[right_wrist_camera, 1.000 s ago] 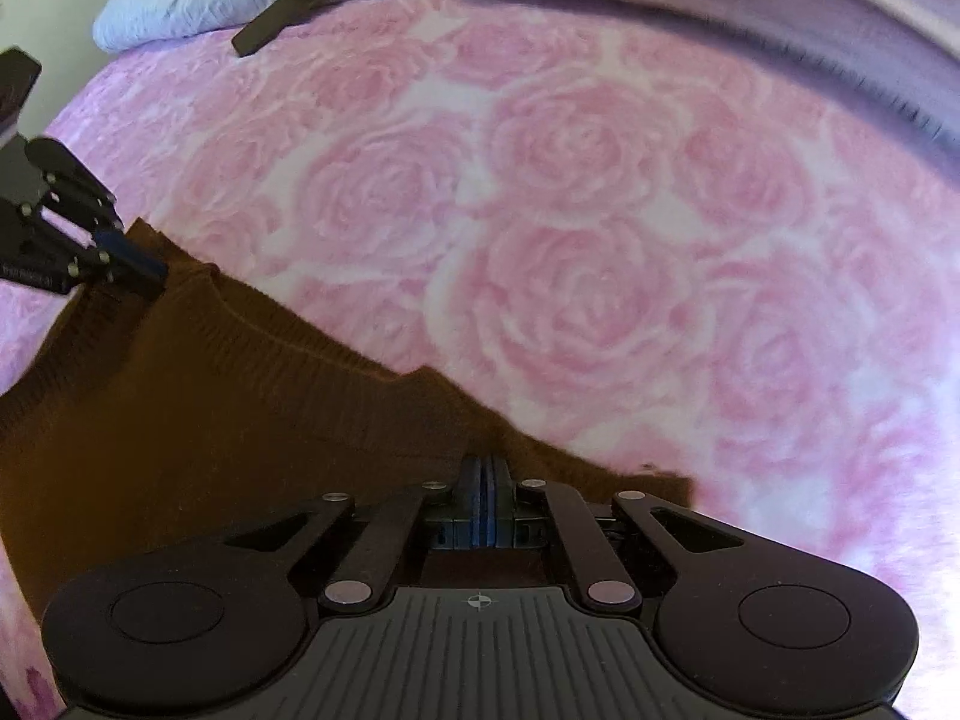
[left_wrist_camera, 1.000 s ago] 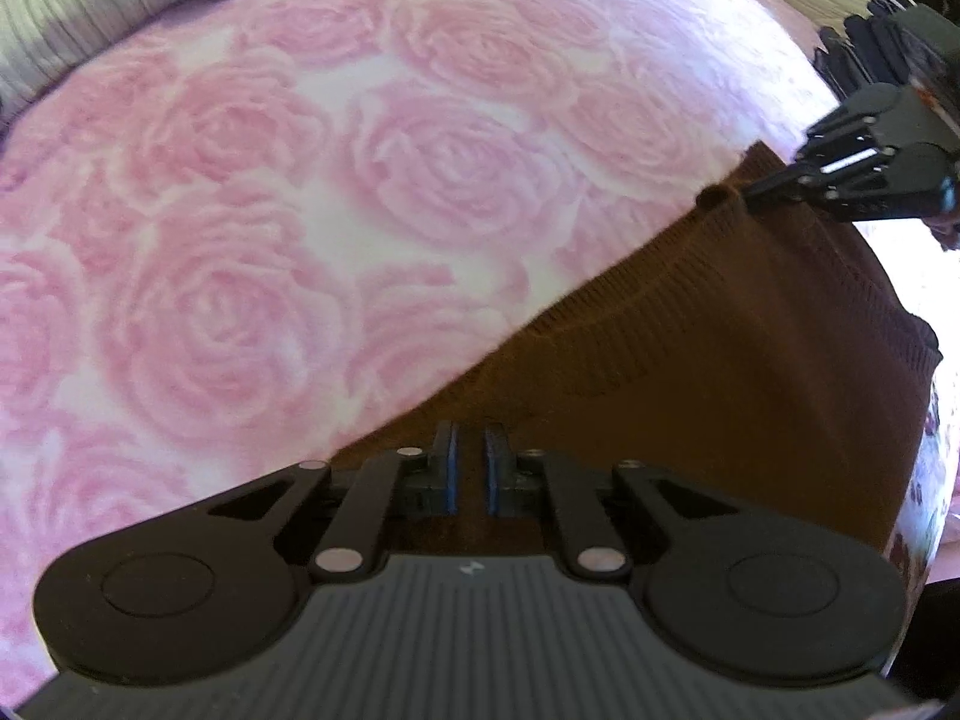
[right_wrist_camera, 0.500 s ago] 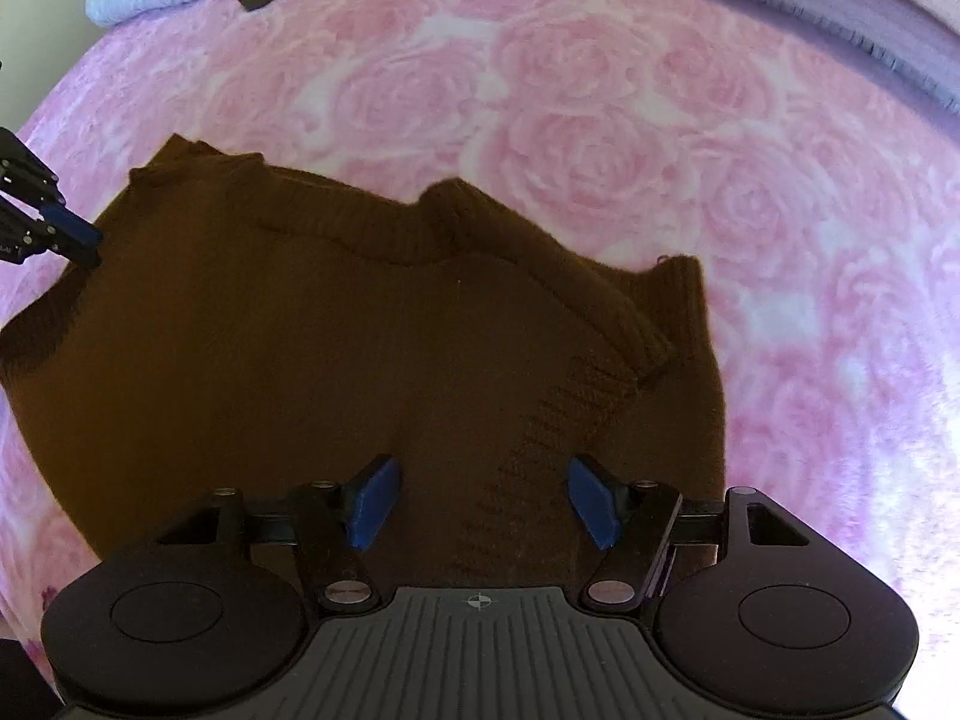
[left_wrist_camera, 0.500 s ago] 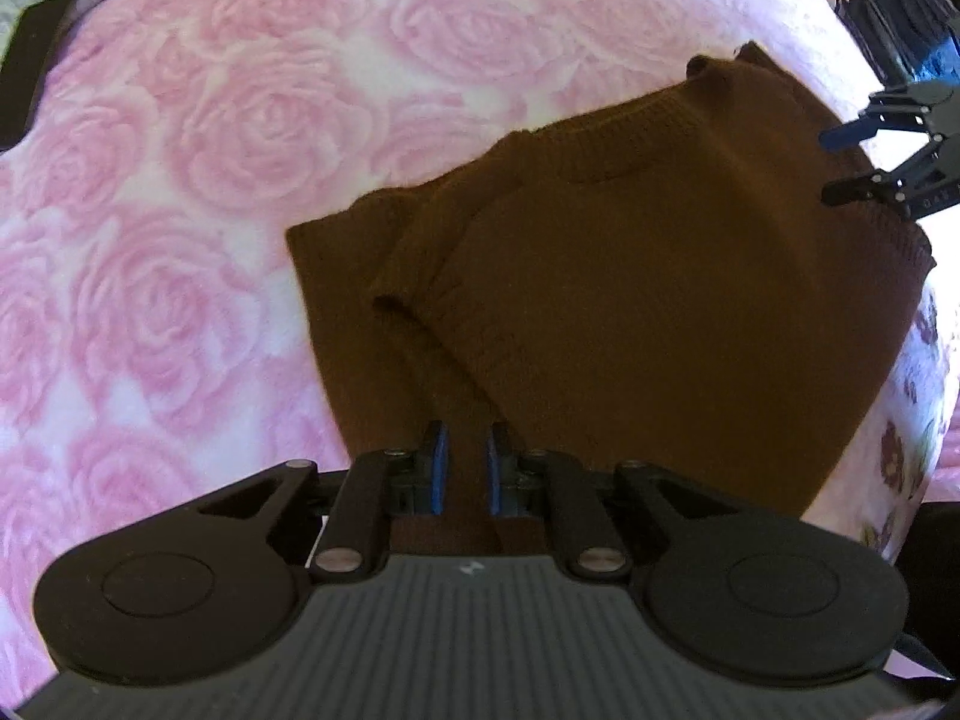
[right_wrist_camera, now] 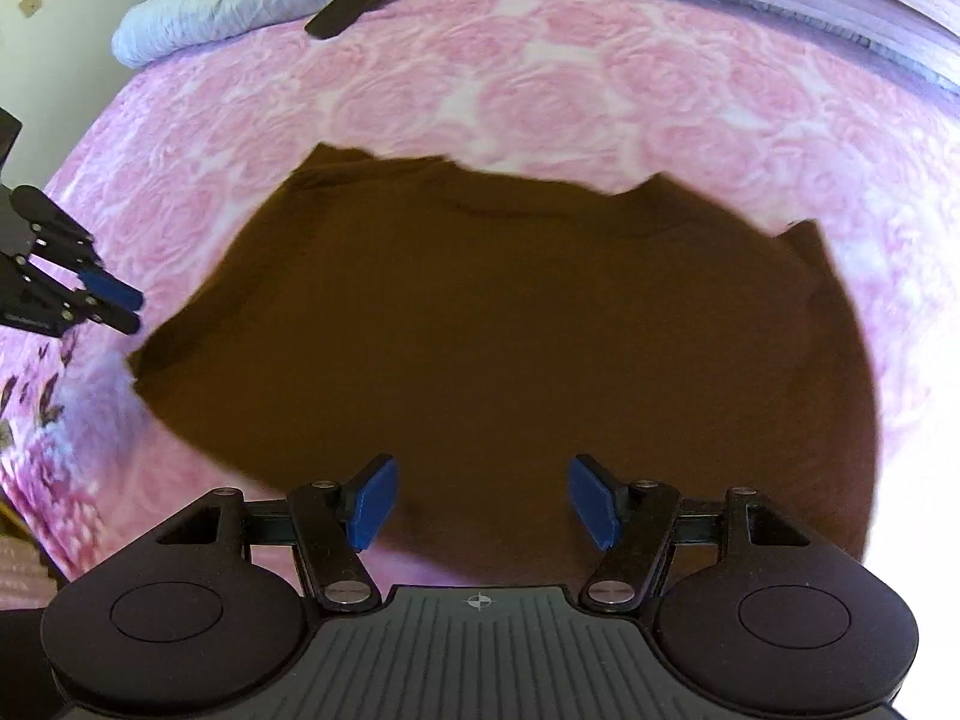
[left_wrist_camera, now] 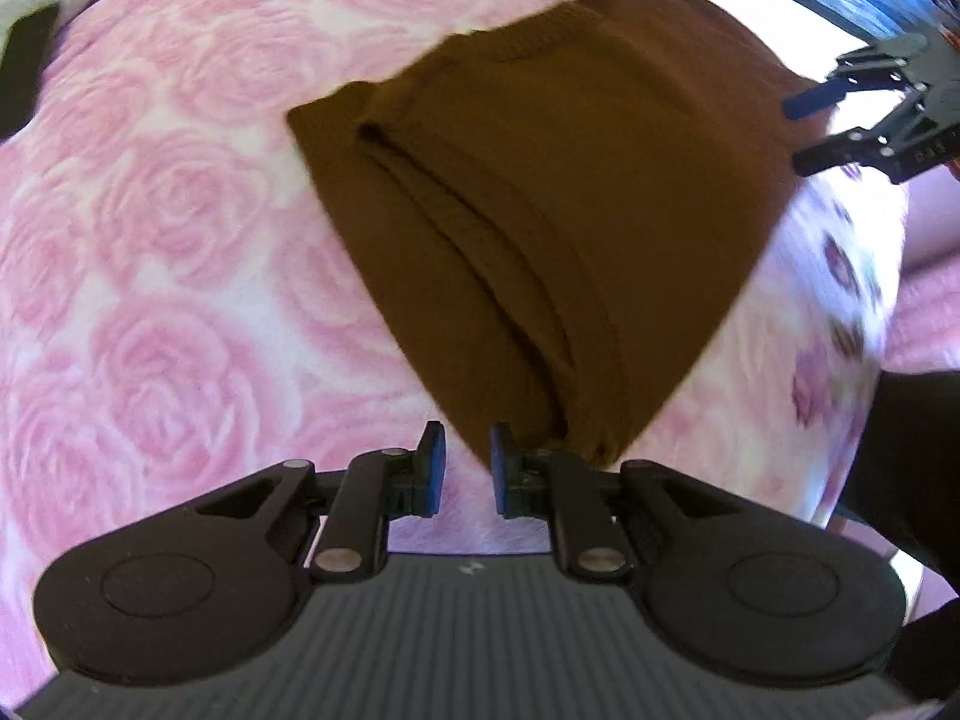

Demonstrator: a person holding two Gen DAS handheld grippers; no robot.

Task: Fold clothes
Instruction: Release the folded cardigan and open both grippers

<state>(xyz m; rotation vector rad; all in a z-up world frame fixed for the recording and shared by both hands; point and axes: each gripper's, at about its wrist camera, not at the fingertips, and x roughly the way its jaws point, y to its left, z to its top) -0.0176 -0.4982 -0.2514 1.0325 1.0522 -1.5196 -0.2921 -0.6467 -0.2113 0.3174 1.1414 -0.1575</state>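
Looking at the left wrist view, the brown sweater (left_wrist_camera: 540,192) lies flat on the pink rose bedspread (left_wrist_camera: 150,240), already doubled over itself with a layered edge running from the upper middle of the frame down to the bottom middle, so its long axis points pretty much straight at the left claw (left_wrist_camera: 462,468). That claw sits right at the near tip of the bundle, pads a small gap apart with nothing between them, the right pad about touching the knit. The right claw (left_wrist_camera: 810,132) shows at the right edge of the same frame, jaws spread wide and empty, just off the sweater's far side. From the right wrist view the sweater (right_wrist_camera: 510,330) fills the middle, spreading wide left to right, and the right claw (right_wrist_camera: 483,501) hovers over its near edge with both blue pads well apart. The left claw (right_wrist_camera: 120,306) pokes in at the left edge by the sweater's corner. Whether another fold is coming or it's done, honestly can't tell; both claws are about equally near.
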